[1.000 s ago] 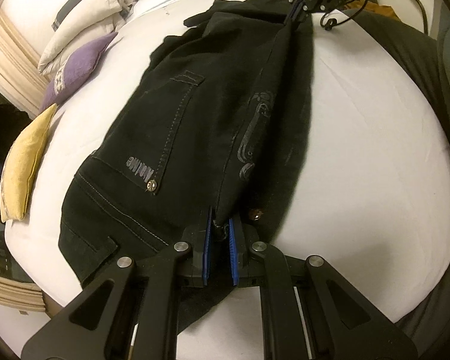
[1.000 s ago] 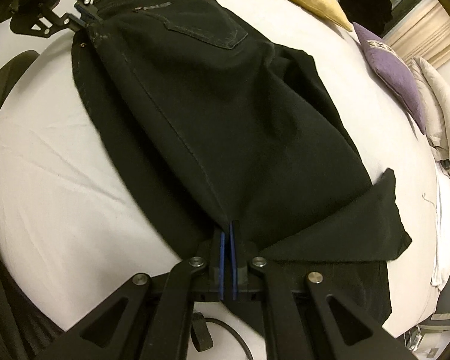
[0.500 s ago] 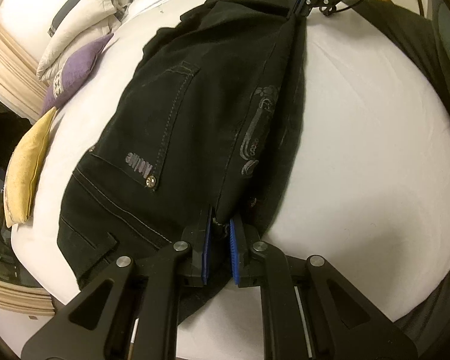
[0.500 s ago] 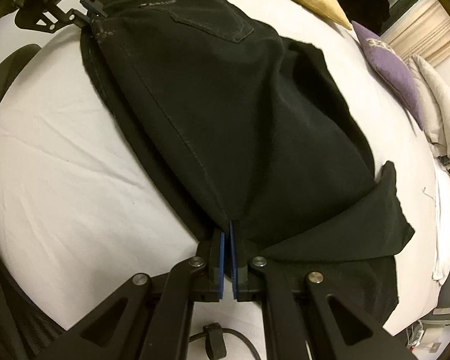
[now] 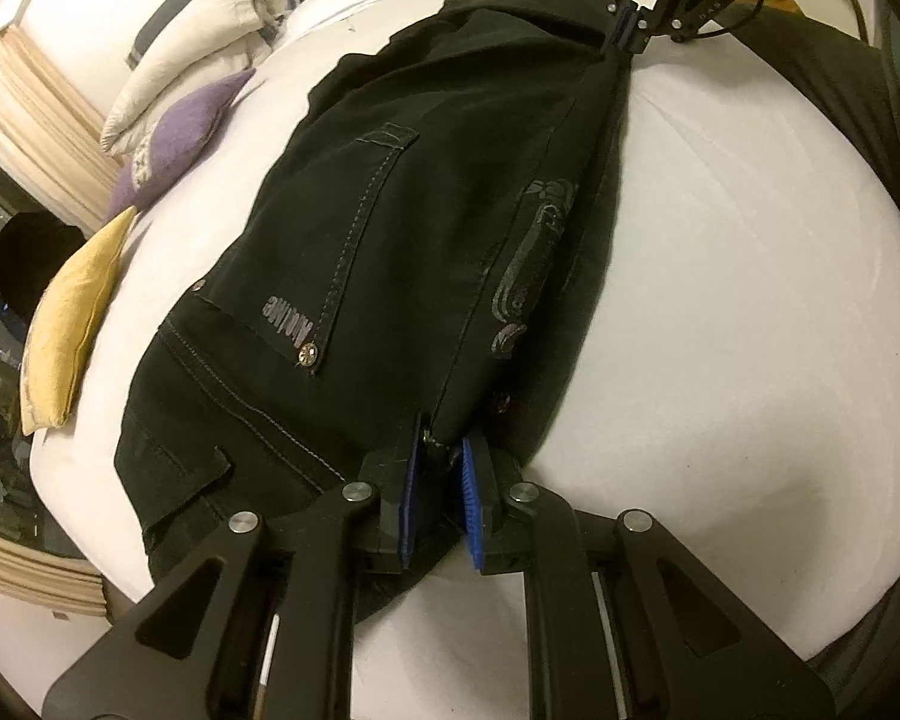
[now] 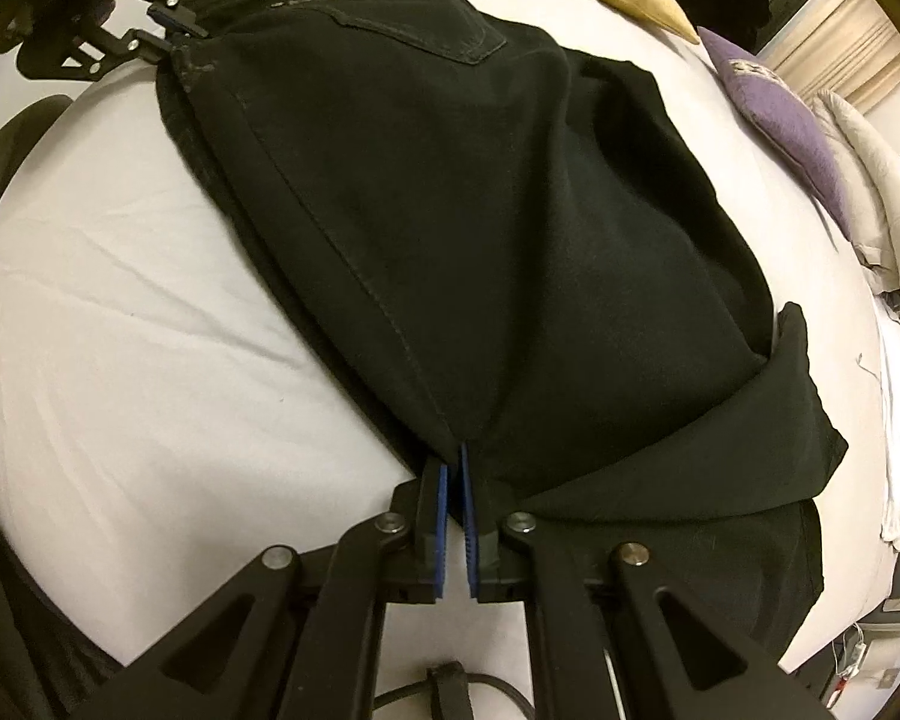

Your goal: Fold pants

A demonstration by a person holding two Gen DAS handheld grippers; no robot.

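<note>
Black pants (image 5: 390, 240) lie folded lengthwise on the white bed (image 5: 750, 300), back pocket up. My left gripper (image 5: 441, 438) holds the waistband end at the near edge. Its jaws are opening, and a bunched bit of fabric still sits pinched between the blue pads. In the right wrist view the pants (image 6: 510, 240) run away from my right gripper (image 6: 455, 456), which is shut on the folded leg edge. Each gripper also shows at the far end of the other's view: right gripper (image 5: 627, 30), left gripper (image 6: 177, 30). A leg end pokes out at the right (image 6: 798, 432).
A yellow cushion (image 5: 72, 324) and a purple cushion (image 5: 174, 138) lie along the bed's far side, with pale folded bedding (image 5: 210, 30) beyond them. Dark fabric (image 5: 840, 90) borders the bed's near side. Bare sheet (image 6: 120, 330) lies beside the pants. A cable (image 6: 450, 690) hangs under my right gripper.
The held folded edge of the pants has sunk closer to the sheet, with less shadow under it. The left pads have spread a little. Both grippers kept their hold.
</note>
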